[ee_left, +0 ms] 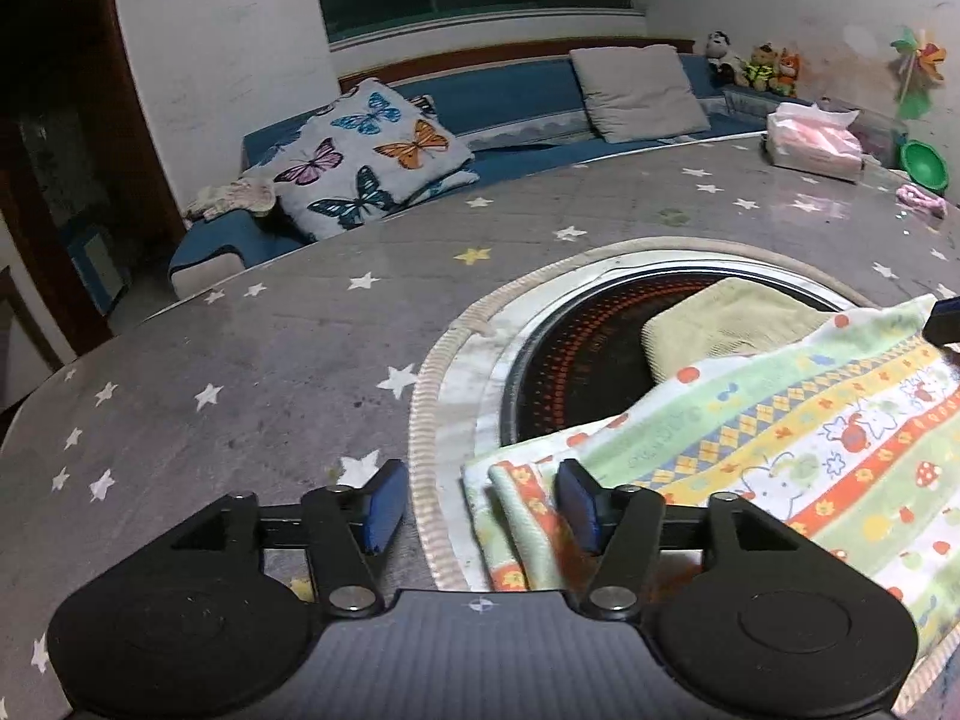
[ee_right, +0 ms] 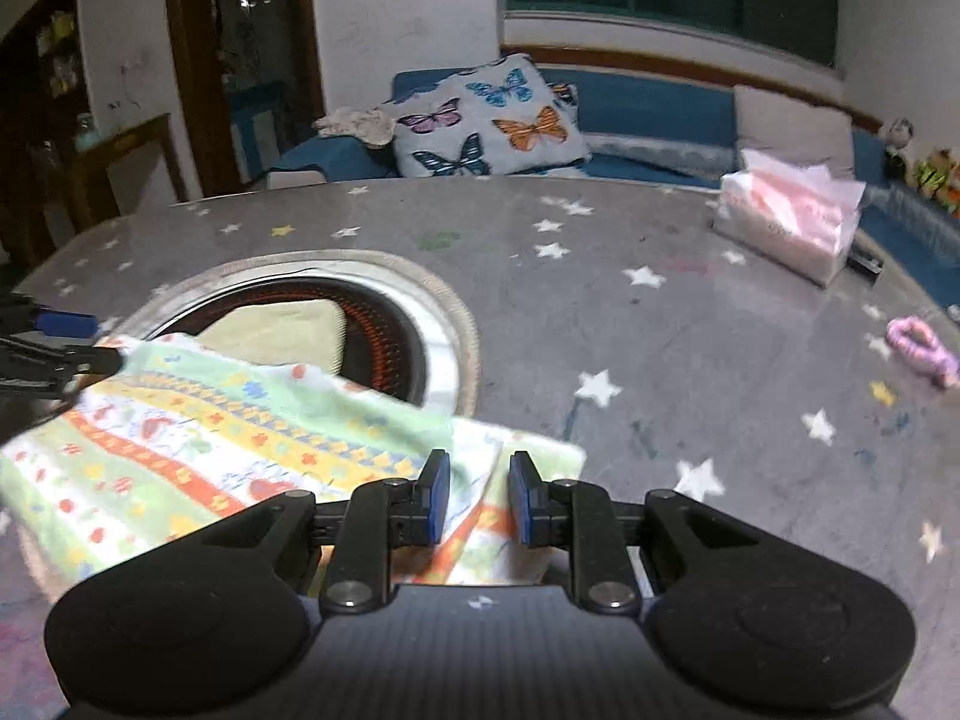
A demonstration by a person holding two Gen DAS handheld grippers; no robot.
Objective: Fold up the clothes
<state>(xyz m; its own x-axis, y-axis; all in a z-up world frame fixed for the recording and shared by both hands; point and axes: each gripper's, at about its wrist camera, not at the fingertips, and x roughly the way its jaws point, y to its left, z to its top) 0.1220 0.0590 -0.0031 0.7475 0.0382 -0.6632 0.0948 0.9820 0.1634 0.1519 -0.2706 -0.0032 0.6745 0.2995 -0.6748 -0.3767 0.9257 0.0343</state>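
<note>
On the star-print table (ee_left: 252, 348), left view: left gripper (ee_left: 477, 507) open, nothing pinched, patterned cloth (ee_left: 780, 438) corner just beside its right finger, cloth lying partly over the round heater (ee_left: 576, 360). Right view: right gripper (ee_right: 479, 495) jaws slightly apart astride the near corner, no clamp seen. Fold looks laid; next, regrasp an edge.

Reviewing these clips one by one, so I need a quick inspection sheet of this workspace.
Surface: grey star-print table with a round heater inset.
Job's things: patterned cloth lying partly over the inset; yellow cloth in it.
Clutter: tissue pack, pink hair tie, green bowl.
Grippers: left gripper open wide at the cloth's corner; right gripper slightly open, cloth between its jaws.
Cables: nothing seen.
Surroundings: blue sofa, butterfly cushion, plush toys.
</note>
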